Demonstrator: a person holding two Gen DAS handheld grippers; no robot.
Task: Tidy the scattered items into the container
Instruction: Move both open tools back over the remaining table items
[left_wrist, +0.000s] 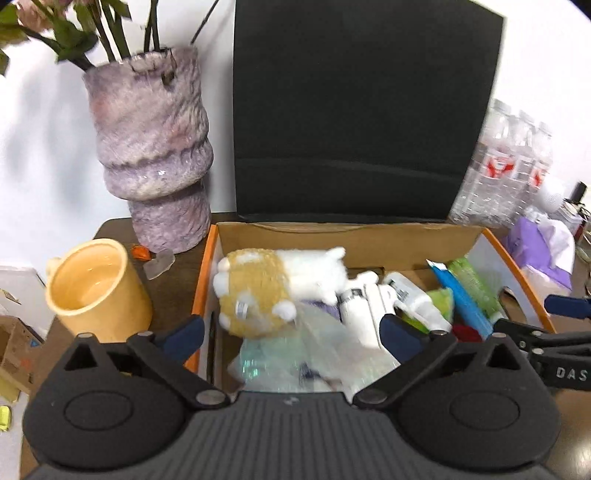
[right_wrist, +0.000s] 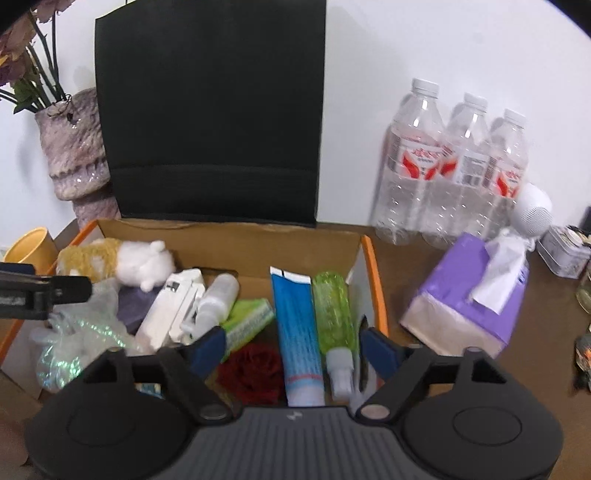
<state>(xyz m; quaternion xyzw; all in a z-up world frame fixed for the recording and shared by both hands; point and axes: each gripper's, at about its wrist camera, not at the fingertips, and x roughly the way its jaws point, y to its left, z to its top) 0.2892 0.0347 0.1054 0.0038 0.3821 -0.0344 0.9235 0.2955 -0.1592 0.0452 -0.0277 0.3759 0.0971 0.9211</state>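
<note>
both the left gripper (left_wrist: 291, 330) and the right gripper (right_wrist: 293, 345) are held spread and empty above the cardboard box (right_wrist: 229, 236), in which a plush toy (left_wrist: 273, 288), blue tube (right_wrist: 297, 332) and green bottle (right_wrist: 334, 314) are seen (packed side by side).

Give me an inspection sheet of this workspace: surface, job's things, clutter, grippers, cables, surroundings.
Surface: brown table, crowded.
Job's things: cardboard box open, holding a plush toy, white bottle, blue tube, green bottle, red flower and a shiny bag.
Clutter: yellow mug, purple vase, three water bottles and tissue pack outside the box.
Grippers: left hand-held gripper and right hand-held gripper both open, empty, above the box.
Cables: nothing seen.
Surroundings: white wall, black board behind the box.
</note>
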